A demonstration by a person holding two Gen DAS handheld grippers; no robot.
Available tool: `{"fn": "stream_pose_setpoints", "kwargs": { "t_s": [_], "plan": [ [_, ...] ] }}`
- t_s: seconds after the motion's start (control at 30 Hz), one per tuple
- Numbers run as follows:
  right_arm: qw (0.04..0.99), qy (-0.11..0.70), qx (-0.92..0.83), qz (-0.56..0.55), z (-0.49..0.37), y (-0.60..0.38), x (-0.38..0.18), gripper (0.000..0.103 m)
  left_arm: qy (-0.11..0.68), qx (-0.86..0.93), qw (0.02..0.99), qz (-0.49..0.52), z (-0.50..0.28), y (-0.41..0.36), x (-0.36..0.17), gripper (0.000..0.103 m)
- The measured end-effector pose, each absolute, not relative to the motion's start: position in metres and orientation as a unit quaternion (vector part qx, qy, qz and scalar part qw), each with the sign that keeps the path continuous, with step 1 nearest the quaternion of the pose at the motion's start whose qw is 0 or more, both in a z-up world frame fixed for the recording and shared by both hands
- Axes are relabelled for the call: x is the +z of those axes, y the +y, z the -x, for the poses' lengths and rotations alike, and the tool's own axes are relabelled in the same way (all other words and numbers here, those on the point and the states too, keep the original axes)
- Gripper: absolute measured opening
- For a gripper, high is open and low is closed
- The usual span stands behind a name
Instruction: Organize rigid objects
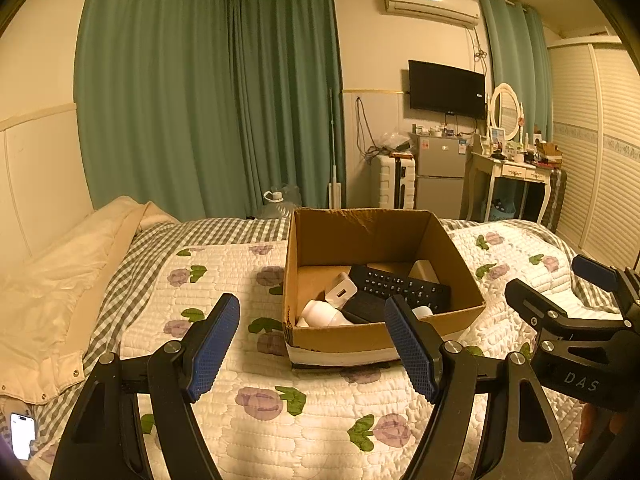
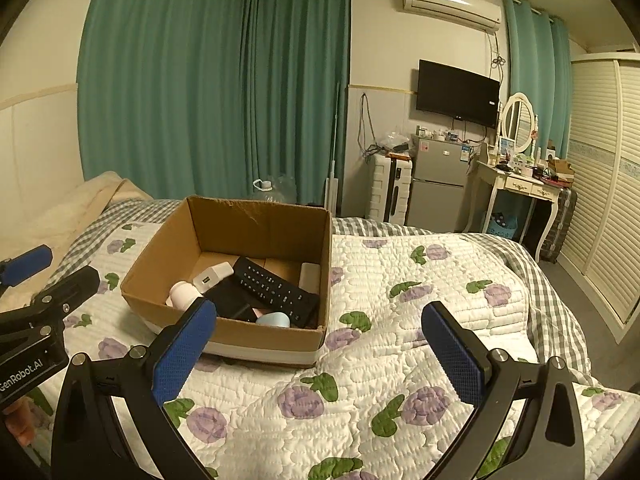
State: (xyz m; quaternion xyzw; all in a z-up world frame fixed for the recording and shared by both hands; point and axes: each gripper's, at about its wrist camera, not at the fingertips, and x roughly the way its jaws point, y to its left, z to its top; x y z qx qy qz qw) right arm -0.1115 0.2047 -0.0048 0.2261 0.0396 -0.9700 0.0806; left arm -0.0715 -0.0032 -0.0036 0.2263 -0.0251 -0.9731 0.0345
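Ahead, cardboard box [image 1: 384,240], beyond spread jaws

green curtains [image 1: 208,92], wall tv [image 1: 446,90], small fridge [image 1: 440,170], floral quilt [image 2: 400,320]

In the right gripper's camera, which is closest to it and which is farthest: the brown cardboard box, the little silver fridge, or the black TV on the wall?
From the right gripper, which is open and empty:
1. Brown cardboard box, just ahead to the left, on the flowered quilt.
2. Small silver fridge, past the foot of the bed, against the wall.
3. Black wall TV, mounted above the fridge; barely farther.
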Motion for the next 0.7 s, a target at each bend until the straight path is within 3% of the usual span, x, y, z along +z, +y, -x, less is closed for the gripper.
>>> {"fn": "stream_pose_setpoints", "kwargs": {
  "t_s": [0.7],
  "plan": [
    [0.079, 0.040, -0.970, -0.228, 0.1115, 0.2057, -0.0057, 0.103, -0.027, -0.973, 0.034, -0.228, 0.0729, -0.0040, -0.0035, 0.078]
  ]
}}
